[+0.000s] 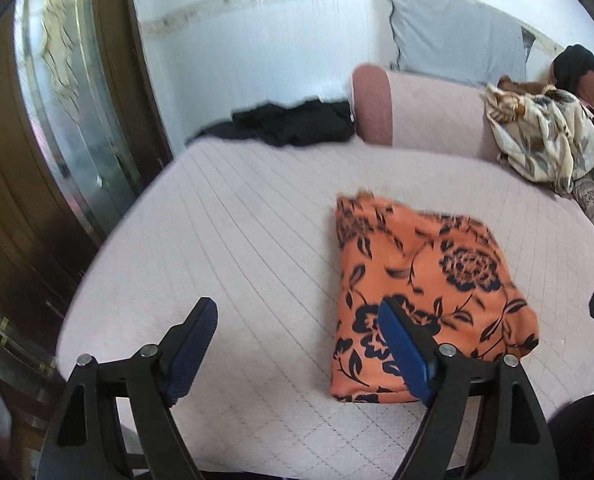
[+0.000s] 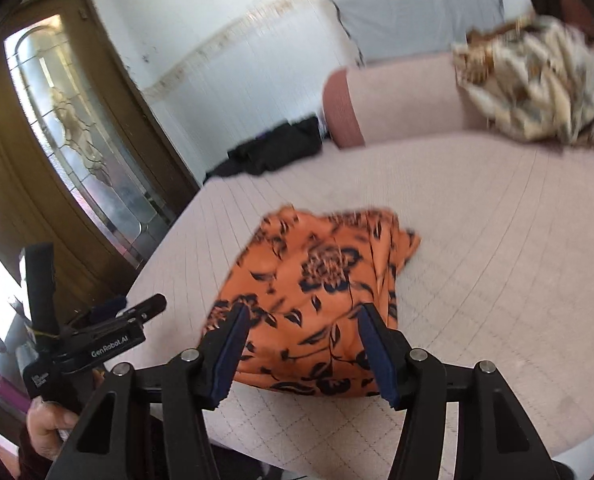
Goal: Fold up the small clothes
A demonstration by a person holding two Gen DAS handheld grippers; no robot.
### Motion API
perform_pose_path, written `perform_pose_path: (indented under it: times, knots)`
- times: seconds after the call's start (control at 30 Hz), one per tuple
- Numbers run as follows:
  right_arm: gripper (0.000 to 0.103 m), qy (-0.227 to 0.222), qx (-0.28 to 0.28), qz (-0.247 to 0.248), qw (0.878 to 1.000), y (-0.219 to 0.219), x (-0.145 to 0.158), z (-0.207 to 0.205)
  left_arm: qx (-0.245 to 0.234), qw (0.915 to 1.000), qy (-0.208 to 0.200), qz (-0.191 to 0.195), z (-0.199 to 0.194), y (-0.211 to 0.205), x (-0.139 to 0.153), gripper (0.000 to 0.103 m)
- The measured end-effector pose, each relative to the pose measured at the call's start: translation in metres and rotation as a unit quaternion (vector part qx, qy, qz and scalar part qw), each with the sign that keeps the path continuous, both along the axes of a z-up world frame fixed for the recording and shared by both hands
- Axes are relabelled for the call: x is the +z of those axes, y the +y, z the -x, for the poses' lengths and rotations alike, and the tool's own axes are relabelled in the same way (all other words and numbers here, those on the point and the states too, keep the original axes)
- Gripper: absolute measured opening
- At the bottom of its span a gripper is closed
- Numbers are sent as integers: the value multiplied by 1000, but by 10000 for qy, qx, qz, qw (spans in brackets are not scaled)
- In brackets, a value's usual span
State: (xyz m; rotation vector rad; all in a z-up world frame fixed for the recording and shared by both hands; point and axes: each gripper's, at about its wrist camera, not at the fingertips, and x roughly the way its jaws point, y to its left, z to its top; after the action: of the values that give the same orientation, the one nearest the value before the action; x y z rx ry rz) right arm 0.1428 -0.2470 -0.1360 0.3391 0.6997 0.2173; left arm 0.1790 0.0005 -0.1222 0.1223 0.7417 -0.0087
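Observation:
A folded orange garment with dark blue flowers (image 1: 425, 280) (image 2: 317, 292) lies on the pale pink quilted bed (image 1: 237, 240) (image 2: 497, 260). My left gripper (image 1: 297, 312) hovers over the bed's near edge, open, with only quilt between its blue pads. Its right finger (image 1: 401, 340) overlaps the garment's near left corner in view. My right gripper (image 2: 304, 312) is open above the garment's near edge. The cloth shows between its fingers, but the pads do not press on it. In the right wrist view, the left gripper (image 2: 137, 312) appears at lower left, held by a hand (image 2: 45, 420).
A black garment (image 1: 297, 124) lies at the bed's far left corner. A cream floral heap (image 1: 545, 136) sits at the far right against the pink backrest (image 1: 417, 112). A grey pillow (image 1: 457, 28) leans on the wall. A glazed wooden door (image 1: 57, 120) stands left of the bed.

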Motion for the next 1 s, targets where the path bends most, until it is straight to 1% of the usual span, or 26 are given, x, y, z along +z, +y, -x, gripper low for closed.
perform_pose_path:
  times: [0.03, 0.1, 0.13, 0.23, 0.33, 0.43, 0.57, 0.77, 0.9, 1.0]
  knots:
    - [59, -152, -17, 153, 9998, 4, 11, 8, 27, 9999, -80, -69, 3, 0, 6, 88]
    - [60, -301, -38, 313, 9990, 10, 24, 15, 95, 9994, -280, -197, 14, -1, 20, 89]
    - [59, -402, -19, 362, 9985, 14, 32, 21, 116, 9990, -353, -239, 17, -2, 25, 89]
    - [60, -554, 1, 354, 9978, 20, 46, 31, 198, 9980, -483, -361, 26, -5, 40, 90]
    - [60, -682, -22, 426, 9968, 24, 58, 41, 174, 9974, -596, -367, 35, -6, 53, 96]
    - [60, -791, -55, 482, 9957, 25, 66, 49, 177, 9965, -747, -335, 46, -7, 66, 96]
    - [60, -795, -136, 448, 9957, 23, 72, 56, 176, 9951, -917, -338, 60, -8, 82, 97]
    - [60, -700, -241, 488, 9961, 24, 76, 68, 170, 9942, -1024, -297, 81, -7, 98, 97]
    - [60, -626, -270, 437, 9967, 26, 80, 74, 174, 9933, -1107, -296, 93, -5, 105, 97]
    - [60, -568, -250, 489, 9969, 32, 83, 78, 163, 9934, -1105, -263, 101, -4, 108, 97]
